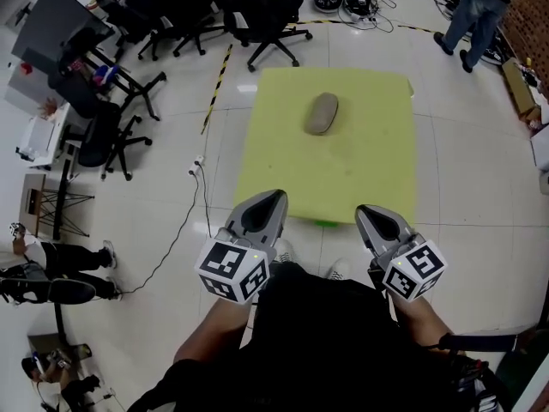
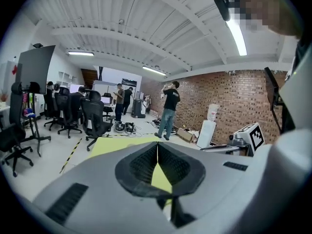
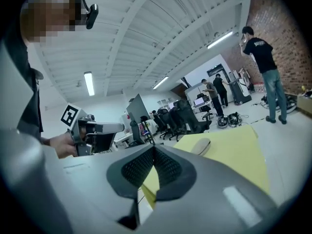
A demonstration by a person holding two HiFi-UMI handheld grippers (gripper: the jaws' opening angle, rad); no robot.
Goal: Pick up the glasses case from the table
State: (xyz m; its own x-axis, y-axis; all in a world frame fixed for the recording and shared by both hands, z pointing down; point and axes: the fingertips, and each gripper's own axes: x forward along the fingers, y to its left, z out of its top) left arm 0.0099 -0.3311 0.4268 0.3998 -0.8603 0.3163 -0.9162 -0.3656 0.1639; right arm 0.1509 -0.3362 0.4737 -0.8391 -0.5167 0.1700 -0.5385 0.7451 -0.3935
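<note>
The glasses case (image 1: pixel 322 113) is a grey-brown oval pouch lying on the far half of the yellow-green table (image 1: pixel 283 161). Both grippers hover at the table's near edge, well short of the case. My left gripper (image 1: pixel 276 195) is shut with nothing in it, its pads meeting in the left gripper view (image 2: pixel 157 146). My right gripper (image 1: pixel 361 210) is also shut and empty. The right gripper view looks past its closed jaws (image 3: pixel 154 148) to the case (image 3: pixel 201 146) on the table (image 3: pixel 239 152), ahead and to the right.
Black office chairs (image 1: pixel 262 20) stand beyond the table's far left corner. A person (image 1: pixel 476 11) walks at the far right by a brick wall. A cable (image 1: pixel 184 221) and striped floor tape (image 1: pixel 218 75) run left of the table. People sit at the lower left (image 1: pixel 51 273).
</note>
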